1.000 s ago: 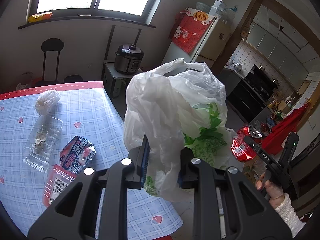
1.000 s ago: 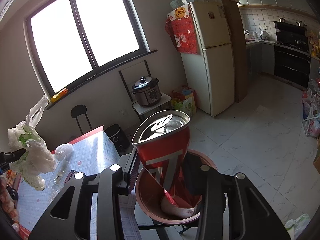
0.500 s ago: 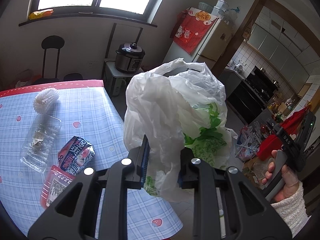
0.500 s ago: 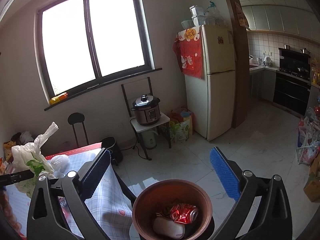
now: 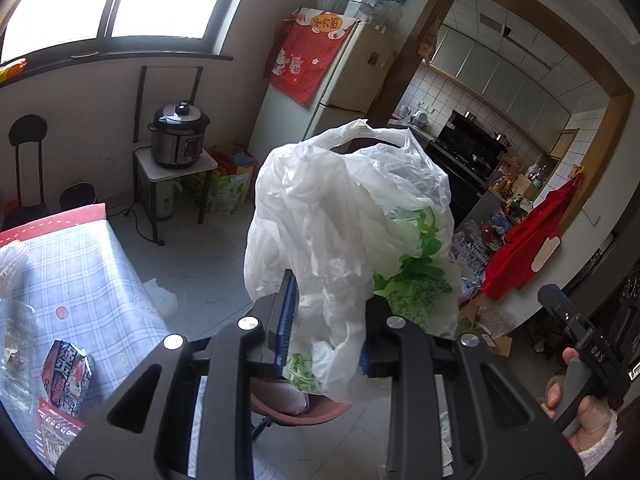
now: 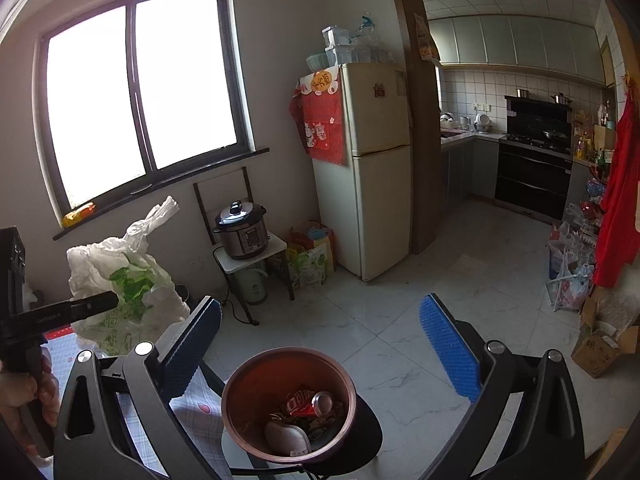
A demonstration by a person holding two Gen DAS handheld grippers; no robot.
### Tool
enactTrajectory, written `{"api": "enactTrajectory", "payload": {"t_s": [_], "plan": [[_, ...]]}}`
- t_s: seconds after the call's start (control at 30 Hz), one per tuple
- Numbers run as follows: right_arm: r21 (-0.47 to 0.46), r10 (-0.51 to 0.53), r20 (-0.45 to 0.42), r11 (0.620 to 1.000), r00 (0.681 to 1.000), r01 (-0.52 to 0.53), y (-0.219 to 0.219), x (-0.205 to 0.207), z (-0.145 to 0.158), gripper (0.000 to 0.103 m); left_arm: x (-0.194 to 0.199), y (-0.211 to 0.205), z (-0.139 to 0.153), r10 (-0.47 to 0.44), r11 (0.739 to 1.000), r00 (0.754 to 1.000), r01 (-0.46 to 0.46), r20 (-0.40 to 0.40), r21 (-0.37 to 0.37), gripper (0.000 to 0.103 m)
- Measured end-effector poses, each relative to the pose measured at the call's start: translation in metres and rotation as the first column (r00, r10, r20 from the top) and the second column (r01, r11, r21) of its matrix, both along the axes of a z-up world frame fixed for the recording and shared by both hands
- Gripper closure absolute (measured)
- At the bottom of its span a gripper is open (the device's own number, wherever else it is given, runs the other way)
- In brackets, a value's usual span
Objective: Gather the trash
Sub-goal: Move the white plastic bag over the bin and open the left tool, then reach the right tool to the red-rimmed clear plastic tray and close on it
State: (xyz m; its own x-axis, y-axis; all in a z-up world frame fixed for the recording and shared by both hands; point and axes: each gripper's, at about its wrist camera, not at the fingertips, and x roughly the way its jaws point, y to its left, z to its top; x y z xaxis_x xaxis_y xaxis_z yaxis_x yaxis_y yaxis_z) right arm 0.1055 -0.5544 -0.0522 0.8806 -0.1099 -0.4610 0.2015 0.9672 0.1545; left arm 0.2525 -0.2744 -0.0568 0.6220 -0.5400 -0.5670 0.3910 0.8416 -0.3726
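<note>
Plastic bag on its way to the bin, table scraps waiting.

You are carrying the crumpled white plastic bag (image 5: 344, 232), with green-printed packaging showing through it, at the centre of the left wrist view, your left gripper (image 5: 326, 328) clenching its lower folds just above the brown trash bin (image 6: 256, 372) at the bottom edge. That bin, at the bottom centre of the right wrist view, is already holding a crushed red can (image 6: 310, 402), a pale rounded lump and some dark scraps. Your right gripper (image 6: 320, 344) is hanging over it with its jaws having just opened wide and nothing between them. Judging by the table (image 5: 92, 280) at lower left, snack wrappers (image 5: 66, 372) and a clear plastic tray (image 5: 16, 336) are still waiting for collection.
</note>
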Motion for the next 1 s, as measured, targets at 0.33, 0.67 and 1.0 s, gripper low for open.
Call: {"api": "enactTrajectory", "payload": {"t_s": [0.33,0.67,1.0], "plan": [[0.069,-0.081,-0.072,0.994,0.994,0.086,-0.026,-0.02,-0.035,0.006,0.029,-0.071,-0.001,-0.094,0.995,0.993,0.092,0.067,0.022,0.035],[0.121,-0.092,-0.14,0.987,0.986,0.11,-0.028,-0.029,-0.06,0.006,0.02,-0.034,-0.006,-0.035,0.998,0.996,0.031,0.078,0.049,0.006],[0.143,0.033,-0.125,0.99,0.992,-0.015,0.03,-0.01,-0.058,0.006,-0.035,0.121,-0.001,0.19,0.975,0.969,-0.204,0.158,0.083,0.006]]}}
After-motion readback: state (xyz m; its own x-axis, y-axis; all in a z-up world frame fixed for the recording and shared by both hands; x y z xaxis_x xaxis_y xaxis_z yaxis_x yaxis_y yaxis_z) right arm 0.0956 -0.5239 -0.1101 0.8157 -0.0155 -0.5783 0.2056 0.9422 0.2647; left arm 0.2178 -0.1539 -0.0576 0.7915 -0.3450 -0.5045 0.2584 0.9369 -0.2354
